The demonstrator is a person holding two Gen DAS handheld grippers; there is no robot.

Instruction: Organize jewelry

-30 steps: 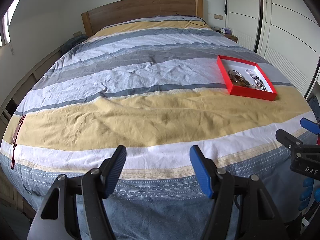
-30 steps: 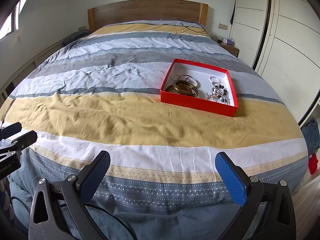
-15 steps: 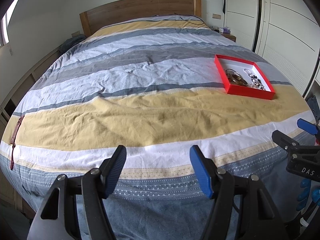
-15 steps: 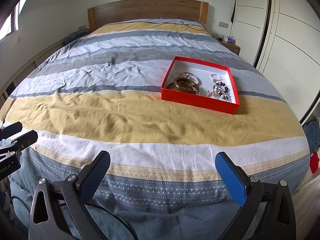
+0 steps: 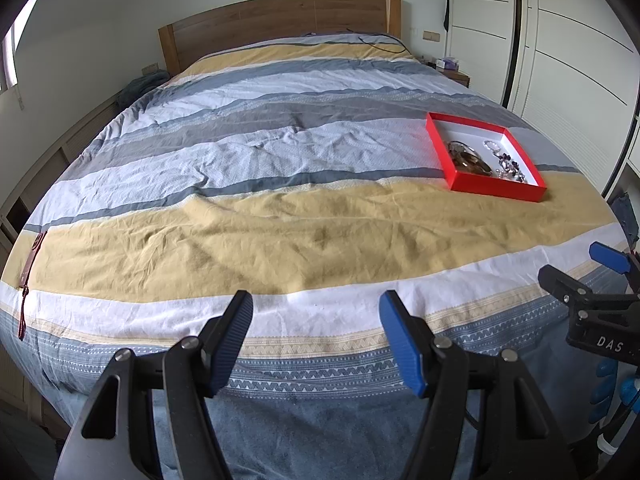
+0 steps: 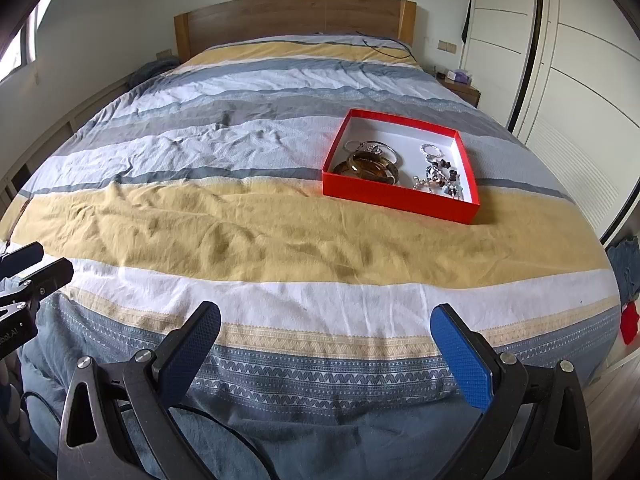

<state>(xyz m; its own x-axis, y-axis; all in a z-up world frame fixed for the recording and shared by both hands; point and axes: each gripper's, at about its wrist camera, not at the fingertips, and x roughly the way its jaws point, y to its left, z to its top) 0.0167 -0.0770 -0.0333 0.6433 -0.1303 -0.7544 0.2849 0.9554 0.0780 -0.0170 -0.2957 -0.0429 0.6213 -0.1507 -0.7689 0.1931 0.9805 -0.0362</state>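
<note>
A red box (image 6: 400, 194) with a white inside lies on the striped bed, right of the middle; it also shows in the left wrist view (image 5: 496, 190). In it lie brown and silver bangles (image 6: 370, 162) on the left and a heap of beaded jewelry (image 6: 440, 178) on the right. My left gripper (image 5: 316, 332) is open and empty, above the foot of the bed. My right gripper (image 6: 326, 348) is open and empty, also at the foot, well short of the box.
The striped duvet (image 6: 260, 240) covers the whole bed, with a wooden headboard (image 6: 296, 16) behind. White wardrobe doors (image 6: 560, 60) line the right side. A nightstand (image 6: 460, 86) stands at the far right. A dark red strap (image 5: 30, 264) lies at the left bed edge.
Both grippers have shifted slightly; the box sits a little lower and nearer in the right wrist view. Both stay open and empty.
</note>
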